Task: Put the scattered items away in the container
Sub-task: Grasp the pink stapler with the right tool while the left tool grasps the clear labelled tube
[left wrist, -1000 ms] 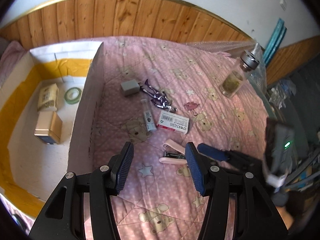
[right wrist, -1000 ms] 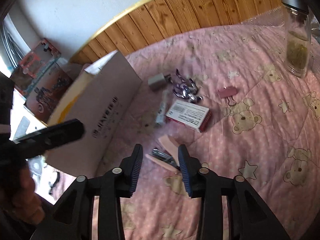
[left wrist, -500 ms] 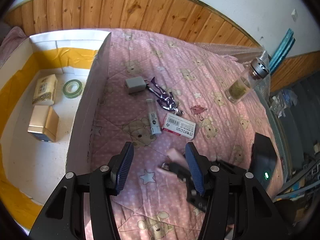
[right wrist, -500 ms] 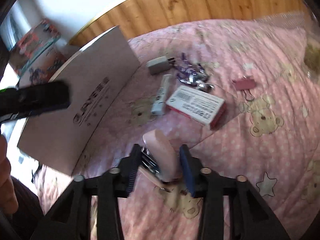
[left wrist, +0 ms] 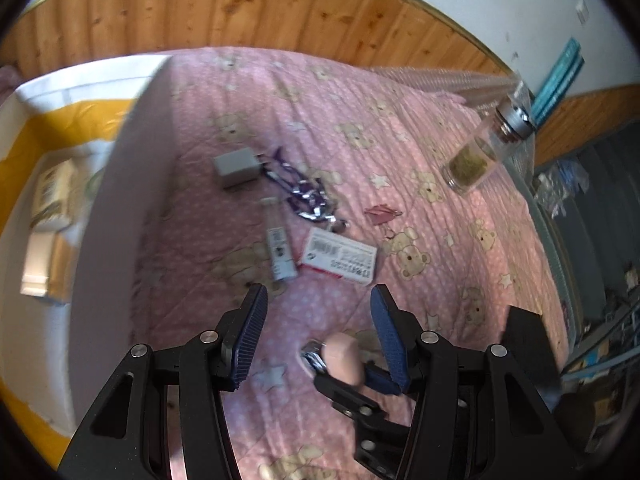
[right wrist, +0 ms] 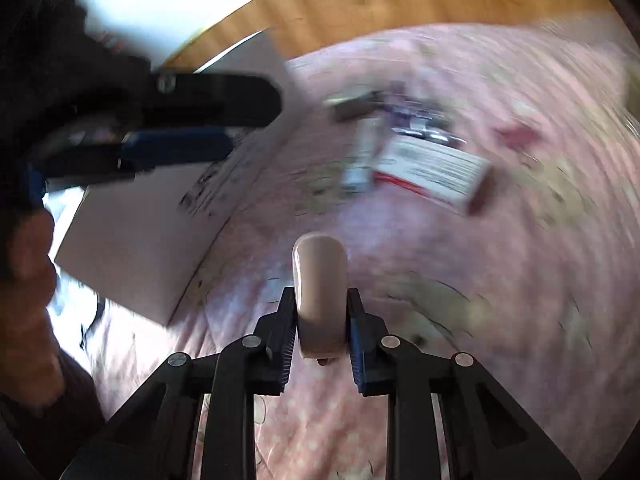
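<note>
A pink nail clipper (right wrist: 320,292) stands between the blue pads of my right gripper (right wrist: 322,320), whose jaws are closing and press on its sides. The left wrist view shows the same clipper (left wrist: 342,360) in the right gripper (left wrist: 352,376), low over the pink quilt. My left gripper (left wrist: 318,294) hangs open and holds nothing, just behind a white and red box (left wrist: 340,258) and a small tube (left wrist: 280,248). The white cardboard container (left wrist: 124,168) stands to the left; its wall (right wrist: 160,220) is blurred in the right wrist view.
A grey charger (left wrist: 236,168), a shiny purple bundle (left wrist: 304,196) and a pink binder clip (left wrist: 382,214) lie further back on the quilt. A glass jar (left wrist: 476,160) stands at the far right. Two small boxes (left wrist: 52,196) sit inside the container. A hand (right wrist: 28,280) holds the left gripper (right wrist: 252,124).
The right gripper's jaws have come together onto the pink nail clipper. The left gripper has moved forward and lower, so the box and tube now lie closer to its fingers.
</note>
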A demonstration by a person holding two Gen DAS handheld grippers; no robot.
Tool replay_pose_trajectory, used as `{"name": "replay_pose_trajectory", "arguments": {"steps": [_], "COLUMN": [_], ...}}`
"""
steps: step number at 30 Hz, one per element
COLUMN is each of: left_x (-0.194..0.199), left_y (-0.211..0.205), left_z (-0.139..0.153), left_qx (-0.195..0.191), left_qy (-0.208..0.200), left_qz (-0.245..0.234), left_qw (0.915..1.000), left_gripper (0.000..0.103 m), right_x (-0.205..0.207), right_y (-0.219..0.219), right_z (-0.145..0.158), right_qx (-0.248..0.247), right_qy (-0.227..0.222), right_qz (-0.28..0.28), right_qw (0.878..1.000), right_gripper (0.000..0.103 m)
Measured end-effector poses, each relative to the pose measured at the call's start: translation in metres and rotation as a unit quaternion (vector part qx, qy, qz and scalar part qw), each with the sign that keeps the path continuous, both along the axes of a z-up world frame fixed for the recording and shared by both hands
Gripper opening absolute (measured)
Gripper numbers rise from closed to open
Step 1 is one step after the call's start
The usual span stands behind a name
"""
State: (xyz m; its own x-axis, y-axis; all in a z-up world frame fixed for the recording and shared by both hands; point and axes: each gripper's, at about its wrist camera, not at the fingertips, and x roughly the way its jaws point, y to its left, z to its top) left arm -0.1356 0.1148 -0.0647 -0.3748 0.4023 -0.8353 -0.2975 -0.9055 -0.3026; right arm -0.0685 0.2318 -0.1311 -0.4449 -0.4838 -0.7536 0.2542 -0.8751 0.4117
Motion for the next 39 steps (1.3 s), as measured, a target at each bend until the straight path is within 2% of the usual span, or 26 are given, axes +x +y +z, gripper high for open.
{"name": "replay_pose_trajectory", "arguments": {"steps": [6, 9, 12, 15, 20, 27, 29, 31, 34, 35, 37, 39], "left_x": [-0.018, -0.027, -0.042, -0.058, -0.076, -0.075, -0.074, -0.072, -0.064, -0.062, -0.062, -0.063], "left_y": [0.032, 0.037, 0.021, 0.003, 0.014, -0.011, -0.001, 0.018, 0.039, 0.043, 0.042, 0.041], "left_z": [-0.031, -0.043, -0.061, -0.073, -0.074, -0.079, -0.079, -0.078, -0.081, -0.081, -0.081, -0.081], "left_qx": [-0.054, -0.061, -0.066, -0.038, -0.046, 0.033, -0.003, -0.067, -0.153, -0.171, -0.172, -0.166], "left_qy": [-0.010, -0.017, -0.037, -0.052, -0.034, -0.048, -0.036, -0.019, 0.014, 0.026, 0.027, 0.021], "left_qz": [-0.026, -0.032, 0.018, 0.076, 0.096, 0.150, 0.132, 0.108, 0.083, 0.081, 0.088, 0.082], "left_qw": [0.9981, 0.9975, 0.9970, 0.9951, 0.9937, 0.9870, 0.9906, 0.9917, 0.9846, 0.9816, 0.9808, 0.9824], "left_gripper": [0.057, 0.057, 0.057, 0.059, 0.059, 0.057, 0.057, 0.057, 0.059, 0.060, 0.060, 0.054], "right_x": [0.003, 0.000, 0.000, -0.001, -0.001, 0.000, 0.002, 0.002, 0.001, 0.001, 0.000, 0.000], "right_y": [0.028, 0.037, 0.048, 0.053, 0.056, 0.065, 0.064, 0.064, 0.065, 0.066, 0.068, 0.069], "right_z": [0.007, 0.005, -0.001, -0.001, -0.003, -0.003, -0.003, -0.003, -0.004, -0.003, -0.002, -0.002], "right_qx": [0.001, -0.002, -0.019, -0.027, -0.034, -0.047, -0.048, -0.049, -0.049, -0.049, -0.051, -0.052], "right_qy": [-0.032, -0.046, -0.069, -0.075, -0.081, -0.089, -0.089, -0.089, -0.090, -0.090, -0.089, -0.089], "right_qz": [-0.069, -0.081, -0.094, -0.097, -0.094, -0.098, -0.095, -0.092, -0.094, -0.096, -0.099, -0.099], "right_qw": [0.997, 0.996, 0.993, 0.992, 0.992, 0.990, 0.990, 0.991, 0.990, 0.990, 0.990, 0.990], "right_gripper": [0.025, 0.025, 0.025, 0.025, 0.025, 0.025, 0.025, 0.025, 0.025, 0.025, 0.025, 0.025]}}
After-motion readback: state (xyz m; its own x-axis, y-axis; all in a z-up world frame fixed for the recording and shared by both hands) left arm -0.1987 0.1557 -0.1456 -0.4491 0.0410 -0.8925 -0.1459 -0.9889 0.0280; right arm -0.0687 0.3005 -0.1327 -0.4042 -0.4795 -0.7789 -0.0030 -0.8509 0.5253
